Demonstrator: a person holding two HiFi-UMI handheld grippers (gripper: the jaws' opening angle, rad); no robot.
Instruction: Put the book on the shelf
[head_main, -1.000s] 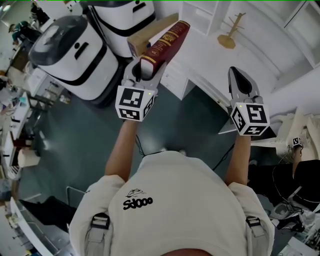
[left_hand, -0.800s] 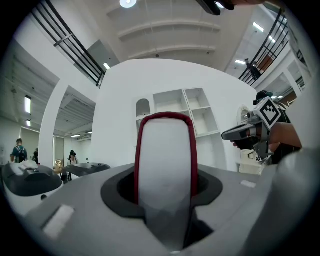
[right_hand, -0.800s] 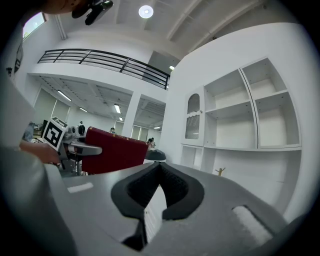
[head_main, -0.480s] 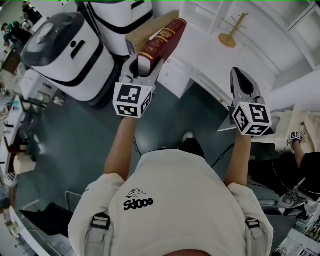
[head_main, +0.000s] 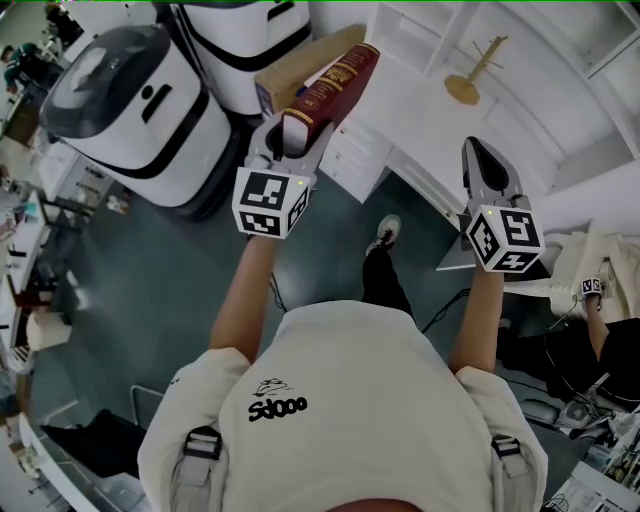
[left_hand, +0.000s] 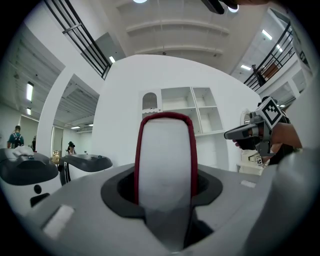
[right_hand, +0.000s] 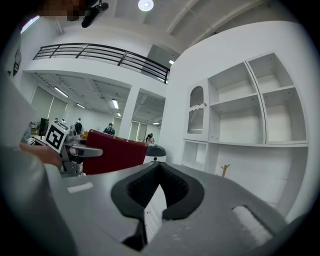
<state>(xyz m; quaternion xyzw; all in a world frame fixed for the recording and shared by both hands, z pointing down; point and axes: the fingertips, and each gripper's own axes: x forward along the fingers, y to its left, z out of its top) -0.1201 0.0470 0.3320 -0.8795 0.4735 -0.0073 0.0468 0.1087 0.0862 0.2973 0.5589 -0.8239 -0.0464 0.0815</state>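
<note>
Left gripper clamping red book, shelf ahead

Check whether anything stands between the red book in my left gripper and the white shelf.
Nothing visible does. The left gripper is clamped on the book, and only open space lies between it and the shelf, whose compartments are bare. The right gripper is off to the side; the small wooden stand sits lower, below the compartments.

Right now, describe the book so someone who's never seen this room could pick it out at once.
Face the white shelf unit; just left of it stand two big white-and-black machines. In front of them the left gripper clamps the book by one end. Its dark red cover with gold print on the spine sets it apart from all that white.
</note>
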